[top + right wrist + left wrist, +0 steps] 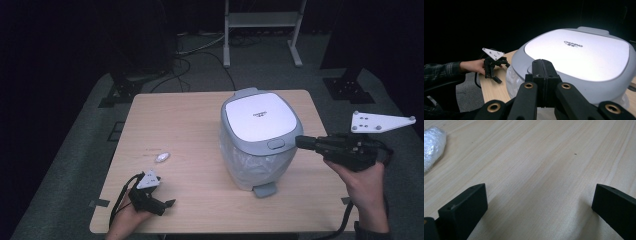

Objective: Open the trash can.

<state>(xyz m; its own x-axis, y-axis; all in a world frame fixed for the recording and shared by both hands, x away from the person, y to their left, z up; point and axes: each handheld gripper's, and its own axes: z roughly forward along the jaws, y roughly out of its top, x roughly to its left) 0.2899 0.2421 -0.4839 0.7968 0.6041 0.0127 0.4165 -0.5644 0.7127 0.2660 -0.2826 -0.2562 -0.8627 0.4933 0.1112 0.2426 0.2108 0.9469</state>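
Note:
A grey lidded bin (257, 117) with a clear liner stands right of the table's middle, its pale lid (579, 52) closed. My right gripper (300, 142) is shut with nothing in it. It hangs level at the bin's right side, tips close to the lid's rim near the push button (276, 144); I cannot tell whether they touch. In the right gripper view its jaws (544, 66) are pressed together in front of the lid's edge. My left gripper (165, 200) lies low at the table's front left corner, open (539, 192) over bare wood. A crumpled ball of clear wrap (162, 157) (432, 145) lies just beyond it.
The wooden table (165, 115) has its front edge close behind the left hand. The bin's foot pedal (264, 190) sticks out toward me. Beyond the table are a white frame (262, 30), black stands and cables on the floor. The left gripper (501, 72) also appears across the table.

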